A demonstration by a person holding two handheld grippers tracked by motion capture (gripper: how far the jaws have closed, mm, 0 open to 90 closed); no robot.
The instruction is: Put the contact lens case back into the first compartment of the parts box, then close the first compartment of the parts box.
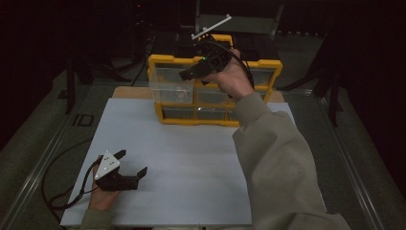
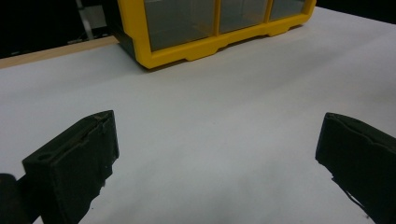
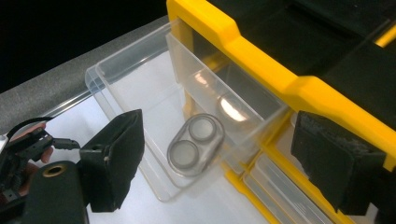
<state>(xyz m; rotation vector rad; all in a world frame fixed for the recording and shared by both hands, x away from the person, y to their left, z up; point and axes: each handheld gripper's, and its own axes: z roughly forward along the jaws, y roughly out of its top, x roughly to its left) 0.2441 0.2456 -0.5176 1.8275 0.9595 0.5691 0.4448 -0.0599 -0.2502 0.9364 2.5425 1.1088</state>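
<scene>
At the far edge of the white board (image 1: 191, 158), the right gripper (image 1: 191, 73) hovers spread over the pulled-out drawer (image 1: 171, 85) of the yellow cabinet (image 1: 215, 88). Left gripper (image 2: 217, 149) rests spread near the front-left corner. Contact lens case (image 3: 196, 143) lies inside; next, likely, push the drawer shut.

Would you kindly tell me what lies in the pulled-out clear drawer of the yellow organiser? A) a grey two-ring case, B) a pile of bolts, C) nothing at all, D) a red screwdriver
A: in the right gripper view, a grey two-ring case lies on the floor of the pulled-out clear drawer of the yellow organiser, between the open jaws of the right gripper.
</scene>
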